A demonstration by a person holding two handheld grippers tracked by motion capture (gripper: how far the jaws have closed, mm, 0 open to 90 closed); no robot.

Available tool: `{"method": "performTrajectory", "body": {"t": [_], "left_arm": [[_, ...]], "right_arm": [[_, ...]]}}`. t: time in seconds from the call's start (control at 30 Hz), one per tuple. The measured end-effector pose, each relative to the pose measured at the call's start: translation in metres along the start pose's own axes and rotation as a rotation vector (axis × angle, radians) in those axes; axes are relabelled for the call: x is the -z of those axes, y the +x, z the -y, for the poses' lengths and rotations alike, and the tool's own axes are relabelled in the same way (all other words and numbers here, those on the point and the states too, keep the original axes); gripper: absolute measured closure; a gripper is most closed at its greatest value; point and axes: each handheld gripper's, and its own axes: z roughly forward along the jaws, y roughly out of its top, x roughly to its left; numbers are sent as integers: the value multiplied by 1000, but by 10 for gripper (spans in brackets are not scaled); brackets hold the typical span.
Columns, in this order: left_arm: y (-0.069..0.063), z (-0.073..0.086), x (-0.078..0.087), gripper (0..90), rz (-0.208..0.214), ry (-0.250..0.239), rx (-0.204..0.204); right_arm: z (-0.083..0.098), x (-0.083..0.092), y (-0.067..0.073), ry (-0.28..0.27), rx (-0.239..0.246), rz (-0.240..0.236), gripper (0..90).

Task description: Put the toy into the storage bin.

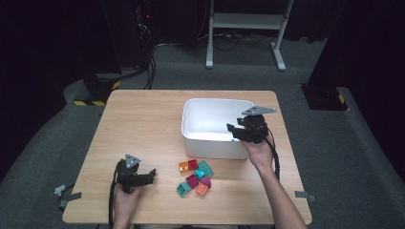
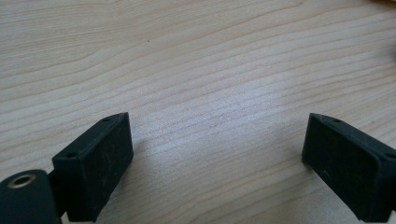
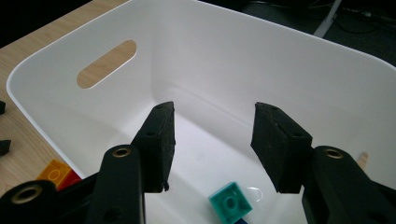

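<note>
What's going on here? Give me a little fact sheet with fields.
Work: moving toy bricks into a bin
Bin: white bin on the table
In bin: teal brick
On table: brick pile in front of the bin
Right hand-held gripper: over the bin, open, nothing between its jaws
Left hand-held gripper: low over bare table, open, nothing between its jaws
</note>
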Motion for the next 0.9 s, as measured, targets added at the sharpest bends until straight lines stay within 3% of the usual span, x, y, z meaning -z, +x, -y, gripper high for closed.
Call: {"method": "performTrajectory", "body": {"t": [0.9], "left_arm": [[0,0,0,94,1,2,-4]], "right_arm": [[16,39,23,-100,64,-27,502]]}}
